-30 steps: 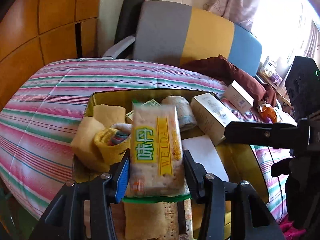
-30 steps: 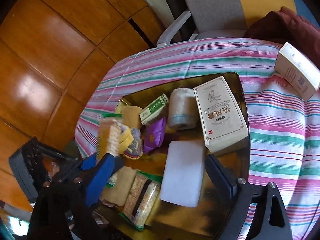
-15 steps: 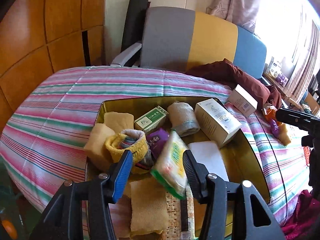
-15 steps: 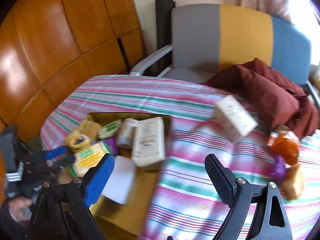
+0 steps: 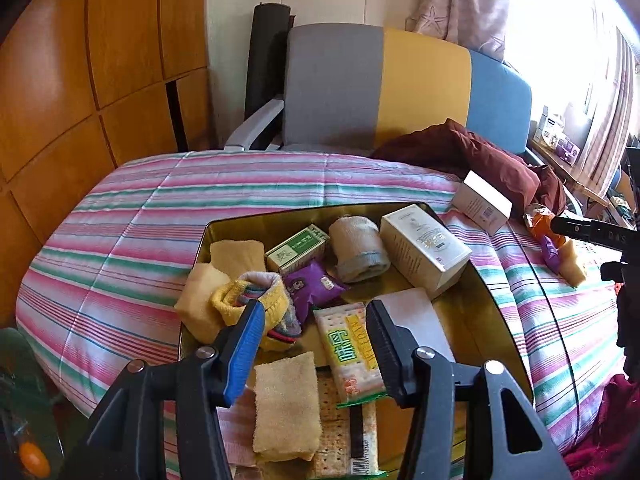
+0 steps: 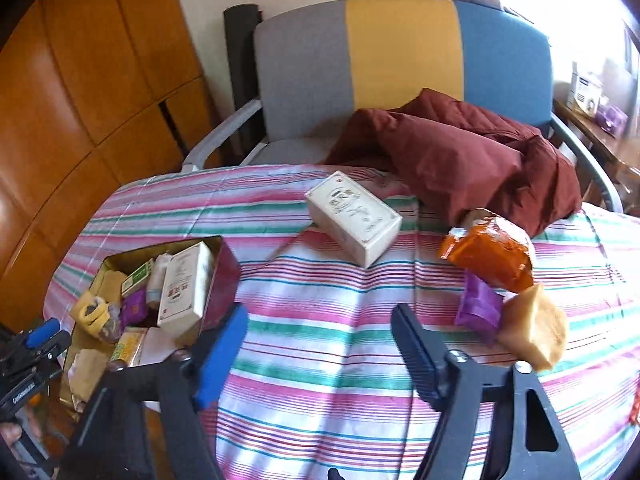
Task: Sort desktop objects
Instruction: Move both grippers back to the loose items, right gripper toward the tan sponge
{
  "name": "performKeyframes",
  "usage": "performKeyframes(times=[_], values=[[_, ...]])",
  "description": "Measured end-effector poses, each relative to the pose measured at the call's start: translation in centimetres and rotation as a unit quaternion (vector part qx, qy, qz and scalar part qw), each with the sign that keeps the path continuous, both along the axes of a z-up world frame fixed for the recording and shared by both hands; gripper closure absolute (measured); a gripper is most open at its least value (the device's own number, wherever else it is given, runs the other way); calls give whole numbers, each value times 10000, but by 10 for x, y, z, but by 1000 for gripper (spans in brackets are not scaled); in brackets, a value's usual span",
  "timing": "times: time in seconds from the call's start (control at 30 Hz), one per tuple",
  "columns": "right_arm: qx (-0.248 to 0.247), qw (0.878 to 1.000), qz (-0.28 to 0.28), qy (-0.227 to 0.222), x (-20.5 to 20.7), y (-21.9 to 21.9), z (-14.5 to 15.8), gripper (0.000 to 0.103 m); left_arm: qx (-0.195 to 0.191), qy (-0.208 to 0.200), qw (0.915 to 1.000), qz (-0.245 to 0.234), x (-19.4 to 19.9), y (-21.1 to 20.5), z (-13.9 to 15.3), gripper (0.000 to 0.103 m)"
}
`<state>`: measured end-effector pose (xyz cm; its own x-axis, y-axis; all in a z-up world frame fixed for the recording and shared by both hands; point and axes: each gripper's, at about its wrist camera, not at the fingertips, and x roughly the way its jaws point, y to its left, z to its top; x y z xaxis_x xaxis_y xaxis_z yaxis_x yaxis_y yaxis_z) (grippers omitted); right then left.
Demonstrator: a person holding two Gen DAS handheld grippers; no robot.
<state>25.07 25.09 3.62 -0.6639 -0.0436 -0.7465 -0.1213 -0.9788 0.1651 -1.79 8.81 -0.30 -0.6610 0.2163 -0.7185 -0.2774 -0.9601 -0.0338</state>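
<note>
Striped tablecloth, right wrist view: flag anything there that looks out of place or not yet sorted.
Four things lie loose on the striped tablecloth, outside the gold tin: a cream box set askew, a crumpled orange packet, a purple sachet and a yellow sponge bunched together near the maroon cloth. Both grippers are open.

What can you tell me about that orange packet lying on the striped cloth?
The orange packet is a crinkly, glossy bag that looks like plastic foil, puffed and lying tilted on the striped tablecloth. Its far edge reaches the dark red cloth, and its near end overlaps a small purple packet. Neither gripper touches it.
</note>
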Motion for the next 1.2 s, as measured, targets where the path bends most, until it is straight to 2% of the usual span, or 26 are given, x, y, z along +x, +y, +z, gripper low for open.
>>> performKeyframes(times=[0.37, 0.5, 0.63, 0.73, 0.97, 1.2], values=[[-281, 9977, -597, 127, 11, 43, 9, 33, -97, 83, 9993, -364, 0, 27, 9, 49], [-405, 9948, -877, 318, 18, 64, 10, 33, -118, 65, 9986, -504, -2, 39, 9, 49], [-187, 9916, -1129, 604, 27, 81, 11, 33, -179, 54, 9973, -712, -3, 58, 9, 49], [-215, 9876, -1388, 698, 31, 95, 13, 31, -187, 67, 9959, -887, -3, 72, 10, 49], [-424, 9808, -1857, 410, 36, 127, 7, 29, -173, 12, 9912, -1310, -1, 109, 12, 49], [-790, 9663, -2448, -83, 44, 163, -11, 30, -64, -208, 9846, -1735, -1, 142, 6, 49]])
